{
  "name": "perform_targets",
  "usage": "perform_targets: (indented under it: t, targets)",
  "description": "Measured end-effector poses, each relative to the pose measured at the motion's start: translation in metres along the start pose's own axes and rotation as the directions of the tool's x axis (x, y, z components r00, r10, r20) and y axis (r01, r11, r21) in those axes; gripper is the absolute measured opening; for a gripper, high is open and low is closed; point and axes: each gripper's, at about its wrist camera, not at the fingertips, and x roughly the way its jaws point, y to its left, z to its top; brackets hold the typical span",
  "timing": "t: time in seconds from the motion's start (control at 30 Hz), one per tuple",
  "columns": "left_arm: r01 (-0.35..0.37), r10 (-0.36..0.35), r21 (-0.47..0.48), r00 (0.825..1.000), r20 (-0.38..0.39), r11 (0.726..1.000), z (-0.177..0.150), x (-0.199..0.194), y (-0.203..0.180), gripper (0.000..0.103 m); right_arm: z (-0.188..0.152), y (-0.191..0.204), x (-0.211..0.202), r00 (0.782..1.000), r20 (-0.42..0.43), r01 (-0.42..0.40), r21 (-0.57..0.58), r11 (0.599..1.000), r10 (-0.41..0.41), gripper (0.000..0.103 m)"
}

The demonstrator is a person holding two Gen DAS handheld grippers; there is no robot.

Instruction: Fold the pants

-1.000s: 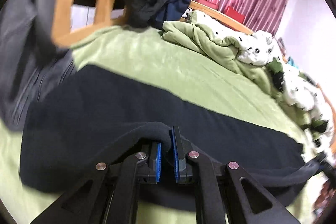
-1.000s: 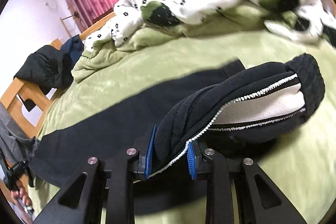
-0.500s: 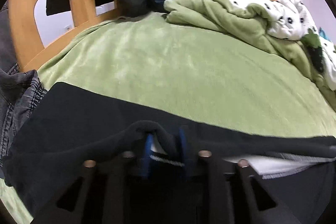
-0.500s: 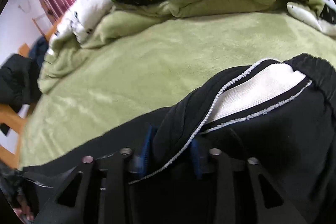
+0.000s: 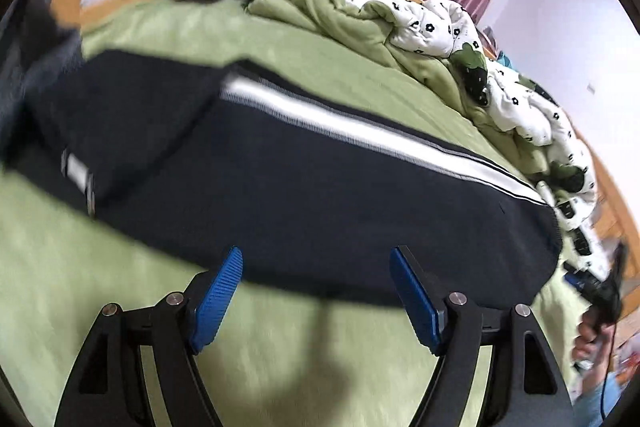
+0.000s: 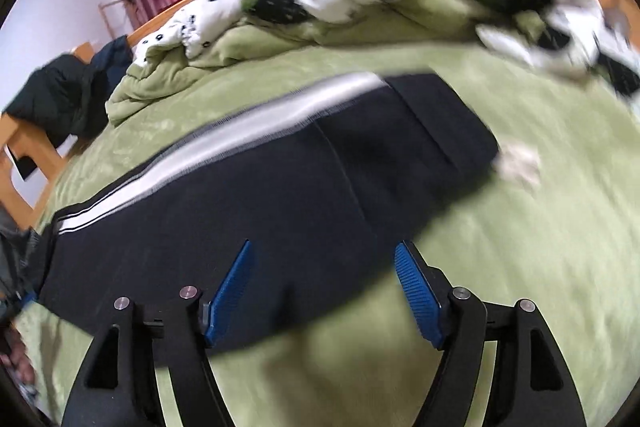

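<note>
Left wrist: pants (image 5: 312, 195) beyond spread left tool (image 5: 316, 291).

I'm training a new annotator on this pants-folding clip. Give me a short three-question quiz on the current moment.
1. True or false: the left hand-held gripper is clamped on the pants.
2. The white stripe runs along the pants' edge: A) nearer the grippers, B) farther from them.
3. What is the right hand-held gripper holding?

Key: 1 false, its jaws are open; 2 B; 3 nothing, it is open.
</note>
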Motion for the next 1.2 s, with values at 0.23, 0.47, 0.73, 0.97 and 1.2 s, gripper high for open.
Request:
perform_targets:
  t: [0.23,0.47,0.73,0.97,1.2]
  targets:
    - [0.045,-0.05,-0.248,0.999,-0.015,0.968,-0.005,0.02,0.056,0.074,-0.004,-0.034,0.037,0.992,-0.008,-0.122,0.165,0.979,0.125,0.072]
    - [0.082,-0.057,-0.391,0.996,0.074,0.917,0.02,0.048,0.084,0.069,0.042,-0.026,0.096,0.995,-0.002,-0.099,0.18,0.979,0.101,0.073]
    - [-0.041,0.063,-0.385,0.997,0.045,0.922,0.027,0.046,0.079,0.014,0.056,-0.036,0.092,0.994,0.102,-0.061,0.304,0.951,0.031,0.015]
    - [-0.012,0.018,-0.268,1.0,0.021,0.963,0.013,0.011,0.02,0.012,0.054,-0.071,0.005,0.988,0.152,-0.063,0.289,0.955,0.019,0.012]
    - [0.078,-0.088,-0.121,0.992,-0.086,0.99,-0.079,-0.019,-0.073,0.013,0.02,-0.193,-0.096,0.988,0.106,0.075,0.3,0.951,-0.112,0.012]
